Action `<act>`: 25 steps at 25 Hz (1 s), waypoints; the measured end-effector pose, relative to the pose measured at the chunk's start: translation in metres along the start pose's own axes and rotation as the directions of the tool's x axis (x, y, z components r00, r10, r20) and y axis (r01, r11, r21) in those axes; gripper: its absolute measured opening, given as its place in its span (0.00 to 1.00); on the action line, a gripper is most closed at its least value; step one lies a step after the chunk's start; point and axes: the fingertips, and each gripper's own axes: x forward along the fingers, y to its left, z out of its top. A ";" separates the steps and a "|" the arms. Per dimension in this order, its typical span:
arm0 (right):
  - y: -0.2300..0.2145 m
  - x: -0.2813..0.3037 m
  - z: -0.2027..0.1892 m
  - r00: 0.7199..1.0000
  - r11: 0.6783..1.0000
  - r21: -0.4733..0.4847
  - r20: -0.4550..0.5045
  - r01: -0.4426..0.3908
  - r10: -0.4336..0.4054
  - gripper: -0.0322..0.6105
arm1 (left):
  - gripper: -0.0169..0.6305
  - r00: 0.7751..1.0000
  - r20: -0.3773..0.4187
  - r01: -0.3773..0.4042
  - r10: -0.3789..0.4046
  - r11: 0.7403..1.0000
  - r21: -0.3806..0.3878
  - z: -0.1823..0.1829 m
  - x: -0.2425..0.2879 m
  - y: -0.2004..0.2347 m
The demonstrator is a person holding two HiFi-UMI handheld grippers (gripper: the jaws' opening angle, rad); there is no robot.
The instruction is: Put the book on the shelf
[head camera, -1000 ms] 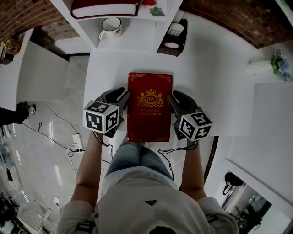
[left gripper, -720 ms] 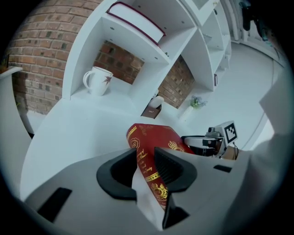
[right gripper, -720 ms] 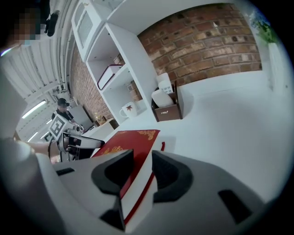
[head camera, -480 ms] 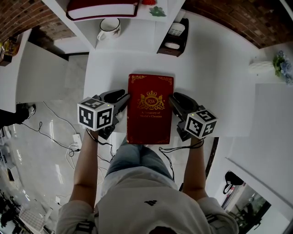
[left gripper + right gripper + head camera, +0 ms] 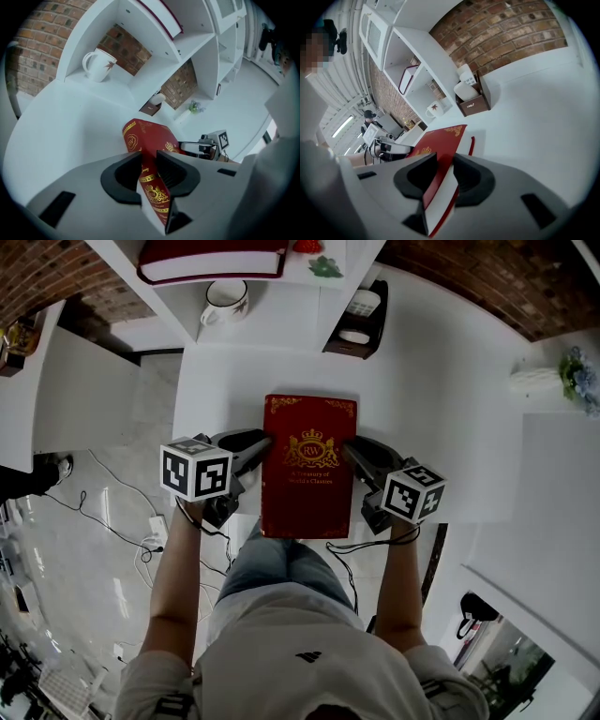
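- Book (image 5: 309,465) in red cloth with a gold crest sits at the centre of the head view, cover up, held between the two grippers. Its near end juts past the front edge of the white worktop (image 5: 431,409).
- Left gripper (image 5: 261,442) comes in from the left of the frame and grips the book's spine side. In the left gripper view the gold-banded spine stands between the dark jaws with both pads pressed on it. These jaws have just been closing a little on it.
- Right gripper (image 5: 352,448) comes in from the right and grips the opposite long edge. The right gripper view shows the white page edges and red cover clamped between its jaws, which have also just been closing slightly on the book.
- Each gripper carries a marker cube, the left one (image 5: 195,468) at left centre and the right one (image 5: 413,491) at right centre.
- Whether the book's far end rests on the worktop or hangs just above it cannot be told.
- Shelf (image 5: 173,292), white, fills the upper left and top centre of the head view, well apart from the held book.
- A second book (image 5: 211,257) in dark red lies flat on an upper board at the top left.
- A white mug (image 5: 225,298) stands just below it.
- A brown holder (image 5: 354,320) with white contents stands on the worktop beside the shelf, above the book in the frame.
- Flowers (image 5: 577,376) sit at the right edge.
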 end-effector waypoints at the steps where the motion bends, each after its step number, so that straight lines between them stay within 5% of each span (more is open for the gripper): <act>1: 0.000 -0.001 0.000 1.000 1.000 0.010 0.004 0.000 0.000 0.23 | 0.19 1.000 0.000 -0.001 0.001 1.000 0.002 0.000 0.001 -0.001; 9: 0.015 -0.006 0.014 0.998 0.999 -0.047 0.067 0.004 -0.001 0.21 | 0.17 0.999 -0.012 -0.041 0.041 0.999 0.031 0.002 -0.005 0.000; 16: 0.038 -0.019 0.047 0.984 0.989 -0.149 0.179 0.011 0.016 0.21 | 0.17 0.993 0.110 -0.040 0.035 0.998 0.049 0.028 -0.022 -0.012; 25: 0.061 -0.035 0.092 0.938 0.947 -0.310 0.346 0.081 0.034 0.21 | 0.17 0.956 0.293 -0.085 0.031 0.981 0.176 0.086 -0.048 -0.035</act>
